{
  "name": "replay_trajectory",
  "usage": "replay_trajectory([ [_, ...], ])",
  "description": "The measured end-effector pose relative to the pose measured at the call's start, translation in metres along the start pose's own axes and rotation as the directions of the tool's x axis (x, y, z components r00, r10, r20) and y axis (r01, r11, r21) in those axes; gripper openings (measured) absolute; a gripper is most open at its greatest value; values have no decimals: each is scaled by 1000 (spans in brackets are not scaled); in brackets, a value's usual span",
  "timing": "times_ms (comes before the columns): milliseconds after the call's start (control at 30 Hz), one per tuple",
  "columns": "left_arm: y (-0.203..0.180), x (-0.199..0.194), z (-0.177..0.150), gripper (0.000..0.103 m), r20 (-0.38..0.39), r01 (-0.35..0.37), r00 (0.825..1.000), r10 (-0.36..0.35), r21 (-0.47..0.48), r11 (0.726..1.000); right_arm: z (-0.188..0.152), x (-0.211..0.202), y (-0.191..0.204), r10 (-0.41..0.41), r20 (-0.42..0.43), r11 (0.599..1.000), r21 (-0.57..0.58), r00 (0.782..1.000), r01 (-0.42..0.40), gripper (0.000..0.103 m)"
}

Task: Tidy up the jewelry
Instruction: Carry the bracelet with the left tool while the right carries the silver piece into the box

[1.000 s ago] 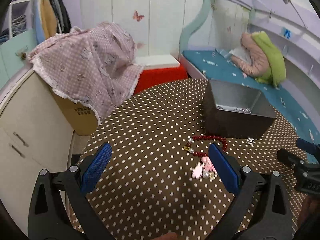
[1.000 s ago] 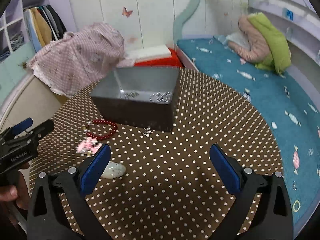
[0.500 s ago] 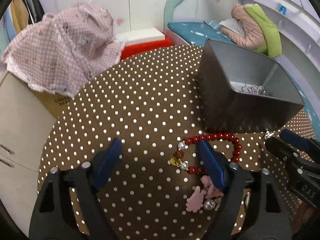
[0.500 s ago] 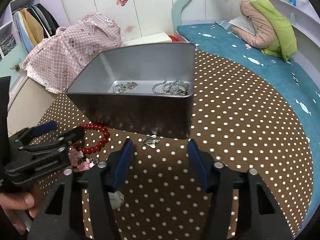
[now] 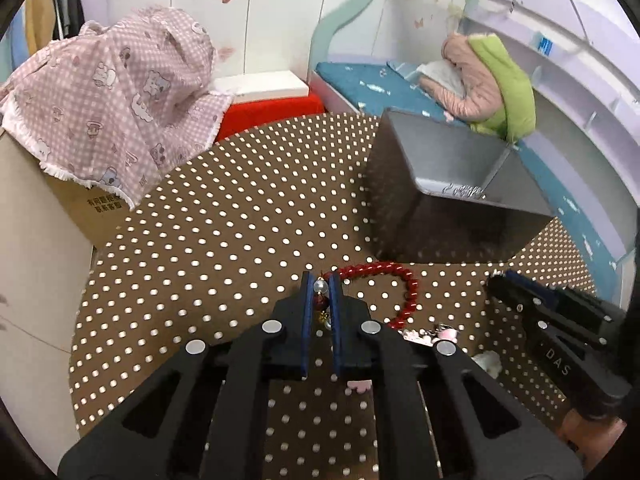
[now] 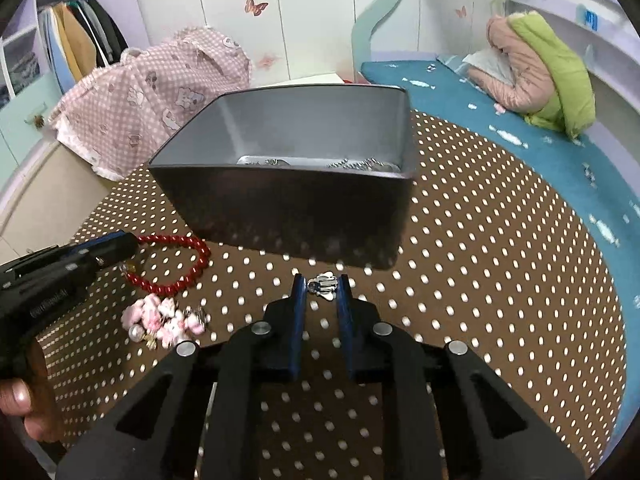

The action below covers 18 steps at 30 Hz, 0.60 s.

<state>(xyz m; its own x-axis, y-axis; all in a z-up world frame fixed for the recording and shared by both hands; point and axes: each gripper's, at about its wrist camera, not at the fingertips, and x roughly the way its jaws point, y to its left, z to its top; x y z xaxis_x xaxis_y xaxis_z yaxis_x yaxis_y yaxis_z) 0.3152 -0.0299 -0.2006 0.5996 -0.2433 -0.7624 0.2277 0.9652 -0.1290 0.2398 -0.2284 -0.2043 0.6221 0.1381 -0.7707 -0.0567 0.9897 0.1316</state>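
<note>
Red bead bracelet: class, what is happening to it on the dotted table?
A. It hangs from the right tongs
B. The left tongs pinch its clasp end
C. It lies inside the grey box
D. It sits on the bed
B: the left tongs are shut on the pearl-and-charm end of the red bead bracelet, whose loop lies on the dotted table.

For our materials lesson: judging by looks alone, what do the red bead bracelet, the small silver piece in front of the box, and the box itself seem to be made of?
Red bead bracelet: glossy beads, likely glass, plastic or polished stone; they show highlights.
Small silver piece: shiny metal, probably; it gleams brightly.
Box: grey with a smooth matte look, possibly metal or plastic; its walls give only soft, dull reflections.
</note>
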Motion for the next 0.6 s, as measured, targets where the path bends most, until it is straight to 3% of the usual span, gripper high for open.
replay_trajectory([
  [300,-3,-52,13,8,105,6,994,-6,4,1000,6,-43,-1,46,55,999,-19,997,-45,14],
  [600,-16,-120,43,8,249,25,968,-34,42,999,41,-97,-1,92,175,995,-60,980,-82,14],
])
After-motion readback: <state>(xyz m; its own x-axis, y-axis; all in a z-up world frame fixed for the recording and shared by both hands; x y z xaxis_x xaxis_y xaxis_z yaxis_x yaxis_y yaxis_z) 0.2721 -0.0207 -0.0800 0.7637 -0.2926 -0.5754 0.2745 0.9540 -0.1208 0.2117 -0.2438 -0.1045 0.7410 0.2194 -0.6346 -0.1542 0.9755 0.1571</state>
